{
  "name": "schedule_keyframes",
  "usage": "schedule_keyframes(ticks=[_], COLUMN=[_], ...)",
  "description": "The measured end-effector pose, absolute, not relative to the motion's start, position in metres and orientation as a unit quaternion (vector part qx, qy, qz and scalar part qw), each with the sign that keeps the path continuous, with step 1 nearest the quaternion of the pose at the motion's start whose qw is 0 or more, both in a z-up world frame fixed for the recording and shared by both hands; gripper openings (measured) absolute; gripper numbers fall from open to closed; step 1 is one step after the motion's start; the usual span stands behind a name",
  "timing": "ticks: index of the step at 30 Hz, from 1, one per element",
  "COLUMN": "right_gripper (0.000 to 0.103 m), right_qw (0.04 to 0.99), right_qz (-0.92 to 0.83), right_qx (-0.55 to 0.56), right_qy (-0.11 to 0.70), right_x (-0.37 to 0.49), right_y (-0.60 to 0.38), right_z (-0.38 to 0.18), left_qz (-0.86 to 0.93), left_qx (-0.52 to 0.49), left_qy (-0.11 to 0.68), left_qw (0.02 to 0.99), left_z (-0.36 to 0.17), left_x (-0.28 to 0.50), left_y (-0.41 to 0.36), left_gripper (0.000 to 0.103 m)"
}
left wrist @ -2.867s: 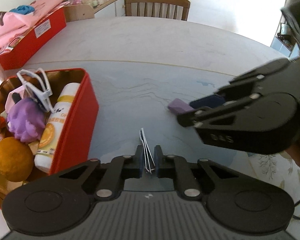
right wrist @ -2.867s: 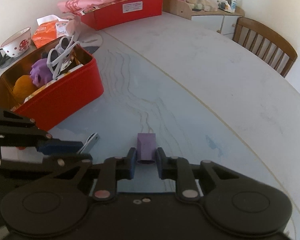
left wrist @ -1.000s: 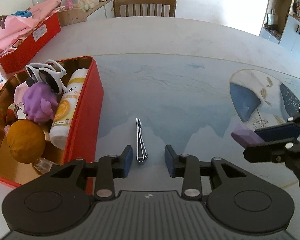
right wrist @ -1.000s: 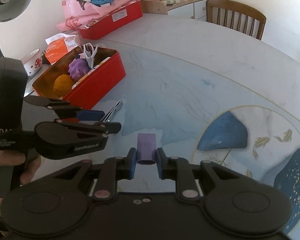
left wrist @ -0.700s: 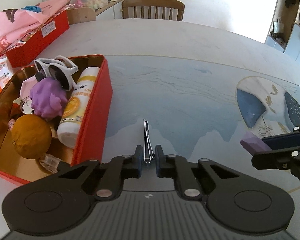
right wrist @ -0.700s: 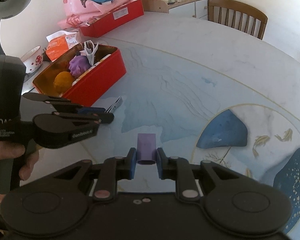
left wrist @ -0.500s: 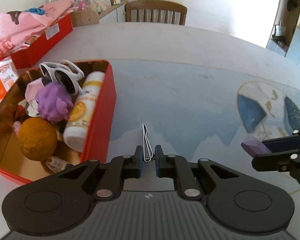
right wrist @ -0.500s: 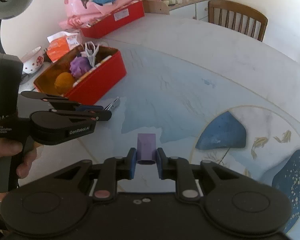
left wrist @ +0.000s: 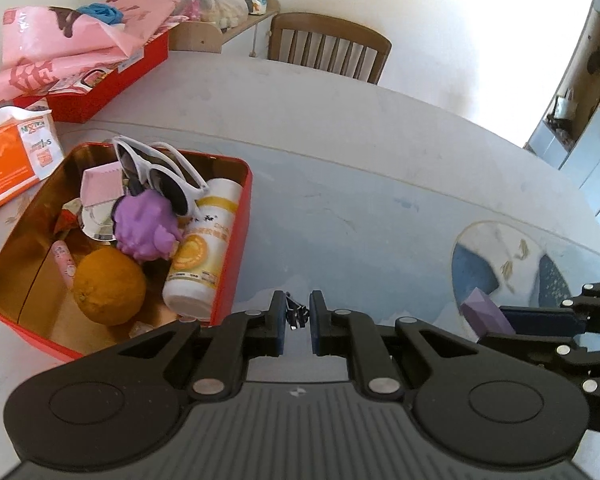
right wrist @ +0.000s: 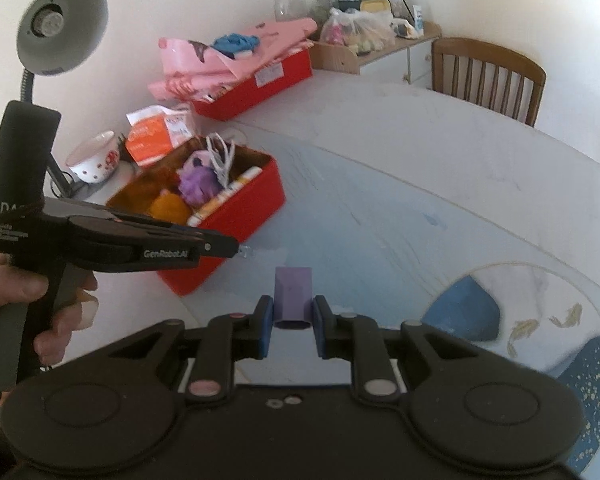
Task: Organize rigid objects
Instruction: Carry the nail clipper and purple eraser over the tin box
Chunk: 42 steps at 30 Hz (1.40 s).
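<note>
**Nail clipper and purple block held, red tin waiting**

Nail clipper (left wrist: 295, 314) sits low in the centre of the left wrist view, pinched between the pads of the left claw (left wrist: 296, 320), lifted off the desk (left wrist: 380, 184) just right of the tin's near corner. It looks like thin, stiff metal: light, slick, and apt to twist or slip out unless it is gripped across its flat sides near the middle, as it seems to be here.

In the right wrist view, the right claw (right wrist: 292, 322) is clamped on a purple block (right wrist: 293, 292), low centre of the frame, held above the desk. The block appears rigid and light, with flat faces that give the pads a steady seat.

Farther up and left stands the red tin (left wrist: 236, 240), open, already carrying an orange (left wrist: 110, 286), a white bottle (left wrist: 204, 248), a purple toy (left wrist: 146, 226) and white sunglasses (left wrist: 160, 172). Free room seems scant, so both pieces probably need dropping into gaps gently.

Beyond, in the upper centre of the frame, a wooden chair (left wrist: 328, 50) stands at the desk's far edge.
</note>
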State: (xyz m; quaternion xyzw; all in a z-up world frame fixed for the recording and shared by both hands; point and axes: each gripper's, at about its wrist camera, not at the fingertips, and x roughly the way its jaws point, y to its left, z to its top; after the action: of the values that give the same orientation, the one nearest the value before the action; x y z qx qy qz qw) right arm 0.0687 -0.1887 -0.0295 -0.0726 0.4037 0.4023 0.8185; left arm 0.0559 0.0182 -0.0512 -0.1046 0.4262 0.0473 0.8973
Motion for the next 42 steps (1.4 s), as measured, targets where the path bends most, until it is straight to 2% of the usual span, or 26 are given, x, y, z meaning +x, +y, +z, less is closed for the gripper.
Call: schedule_keyframes(ticks=[10,20,26,34,42], right_gripper=[0.02,0.02,0.02,0.02,0.02], right_qw=[0.818,0.812,0.799,0.776,0.77], right_qz=[0.43,0.451,0.465,0.462,0.436], right_qx=[-0.072,-0.083,-0.105,-0.156,-0.182], right_qy=[0.374,0.362,0.367,0.4,0.429], right_x=[0.063,0.06,0.058,0.059,0.062], right_y=[-0.162,-0.109,-0.068,-0.011,0.019], right_z=[-0.001,0.011,0.009,-0.02,-0.042], left_qz=[0.051,0.093,0.113,0.116,0.091], left_qx=[-0.114,-0.133,-0.142,-0.158,-0.158], left_qy=[0.389,0.345,0.346,0.373,0.395], left_qw=[0.913,0.925,0.92,0.907,0.901], left_z=[-0.009,0.02,0.013,-0.015,-0.035], left_x=[0.036,0.021,0.02,0.027,0.051], left_y=[0.043,0.105,0.142,0.184,0.202], left_gripper=[0.011,0.011,0.011,0.011,0.011])
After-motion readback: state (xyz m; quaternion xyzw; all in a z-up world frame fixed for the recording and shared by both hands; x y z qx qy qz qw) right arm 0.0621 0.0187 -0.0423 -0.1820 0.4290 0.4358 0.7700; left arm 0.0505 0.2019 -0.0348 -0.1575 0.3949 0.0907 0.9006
